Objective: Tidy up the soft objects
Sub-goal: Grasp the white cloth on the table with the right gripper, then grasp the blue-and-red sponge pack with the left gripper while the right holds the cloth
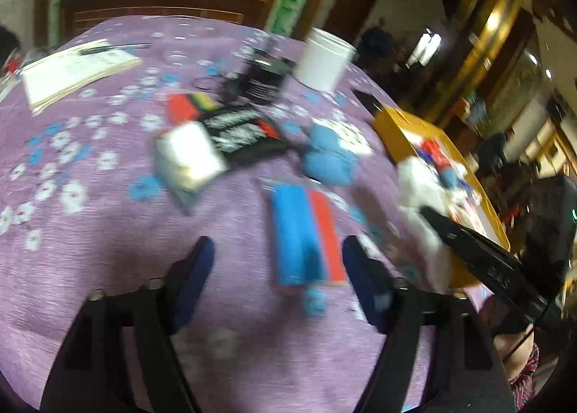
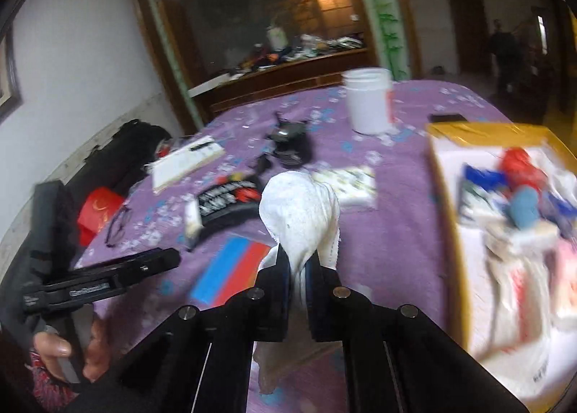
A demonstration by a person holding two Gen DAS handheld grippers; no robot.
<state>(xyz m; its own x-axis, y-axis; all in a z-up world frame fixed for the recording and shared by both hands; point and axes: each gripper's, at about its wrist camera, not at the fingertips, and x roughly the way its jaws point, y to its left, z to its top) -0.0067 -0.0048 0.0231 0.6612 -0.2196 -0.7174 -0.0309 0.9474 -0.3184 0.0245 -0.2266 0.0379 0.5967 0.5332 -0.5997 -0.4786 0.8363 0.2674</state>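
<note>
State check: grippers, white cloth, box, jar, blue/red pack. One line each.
Right gripper: jaws shut on the white cloth.
White cloth: bunched, lifted off the table.
Left gripper: jaws open, nothing between them.
Yellow box: open top, already holds soft items.
White jar: upright, no lid.
Blue-and-red pack: flat on the purple tablecloth.

a table covered by a purple flowered cloth (image 1: 108, 268) carries everything. at its centre lies a blue-and-red pad (image 1: 306, 236); at eleven o'clock a black printed packet (image 1: 241, 131) beside a white packet (image 1: 187, 157); at ten a notebook (image 1: 72, 70); at twelve a white jar (image 1: 324, 59); at three a yellow-rimmed box (image 1: 400, 131).
</note>
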